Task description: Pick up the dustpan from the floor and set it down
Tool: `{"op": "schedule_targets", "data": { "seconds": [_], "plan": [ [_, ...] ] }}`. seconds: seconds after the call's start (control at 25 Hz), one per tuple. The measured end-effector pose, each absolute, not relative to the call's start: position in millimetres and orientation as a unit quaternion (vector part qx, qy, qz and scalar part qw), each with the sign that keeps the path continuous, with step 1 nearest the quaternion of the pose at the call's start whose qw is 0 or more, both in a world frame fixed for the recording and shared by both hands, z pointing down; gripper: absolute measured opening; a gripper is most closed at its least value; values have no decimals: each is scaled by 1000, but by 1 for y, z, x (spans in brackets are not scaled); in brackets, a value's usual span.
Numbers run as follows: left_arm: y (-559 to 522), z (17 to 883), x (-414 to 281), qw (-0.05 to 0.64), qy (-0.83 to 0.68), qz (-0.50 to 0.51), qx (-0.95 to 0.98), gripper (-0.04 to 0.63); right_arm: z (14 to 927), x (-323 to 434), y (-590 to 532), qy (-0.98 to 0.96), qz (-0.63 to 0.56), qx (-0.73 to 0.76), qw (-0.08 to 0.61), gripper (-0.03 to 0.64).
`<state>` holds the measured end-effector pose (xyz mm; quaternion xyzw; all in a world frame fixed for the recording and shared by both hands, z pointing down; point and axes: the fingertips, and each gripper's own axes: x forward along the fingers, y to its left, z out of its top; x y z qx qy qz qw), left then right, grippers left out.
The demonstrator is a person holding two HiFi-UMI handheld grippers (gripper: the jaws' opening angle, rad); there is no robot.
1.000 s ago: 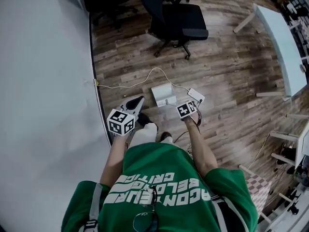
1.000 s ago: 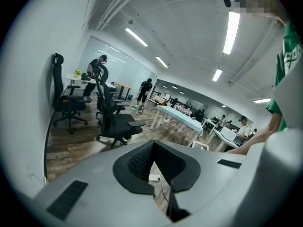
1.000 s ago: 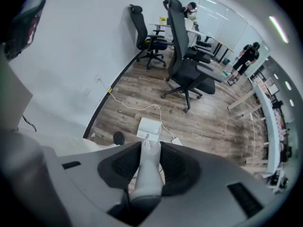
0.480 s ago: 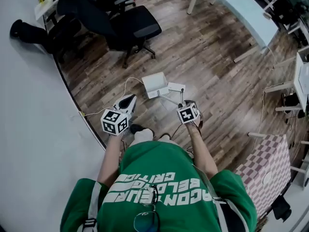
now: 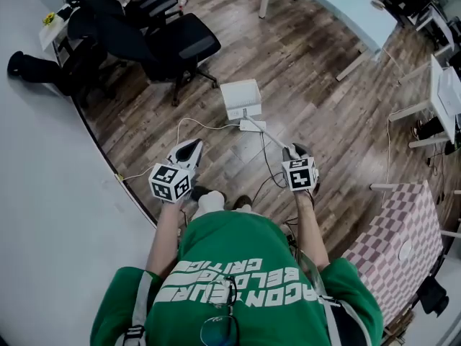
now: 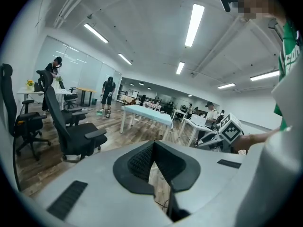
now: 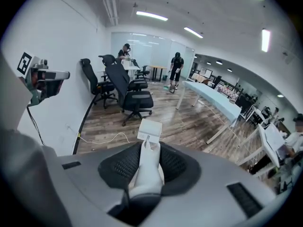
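The dustpan (image 5: 241, 98) is a white box-shaped pan on a long thin white handle (image 5: 270, 137). It hangs clear of the wooden floor, out in front of me. My right gripper (image 5: 292, 151) is shut on the handle's near end, pointing steeply down. In the right gripper view the handle (image 7: 149, 167) runs between the black pads up to the pan (image 7: 149, 130). My left gripper (image 5: 190, 149) is held to the left, shut with nothing between its pads (image 6: 142, 162). The right gripper's marker cube (image 6: 230, 128) shows in the left gripper view.
A white power strip (image 5: 252, 125) and its cable (image 5: 191, 125) lie on the floor under the handle. Black office chairs (image 5: 173, 45) stand at the back left by the white wall (image 5: 50, 193). A long white table (image 5: 338, 6) and a checkered mat (image 5: 392, 251) are on the right.
The right gripper has risen and swung right with the handle, and the dustpan has come up off the floor and moved farther out. The left gripper has shifted a little to the left.
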<state>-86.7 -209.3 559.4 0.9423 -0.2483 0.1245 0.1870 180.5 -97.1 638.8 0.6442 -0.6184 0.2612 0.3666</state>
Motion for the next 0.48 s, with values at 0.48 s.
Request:
{"op": "schedule_targets", "data": {
  "seconds": [0.48],
  "plan": [
    [-173,556,-45,181,-208,110,955,-7,533,227,-59,-614,172,714,289,120]
  ]
}}
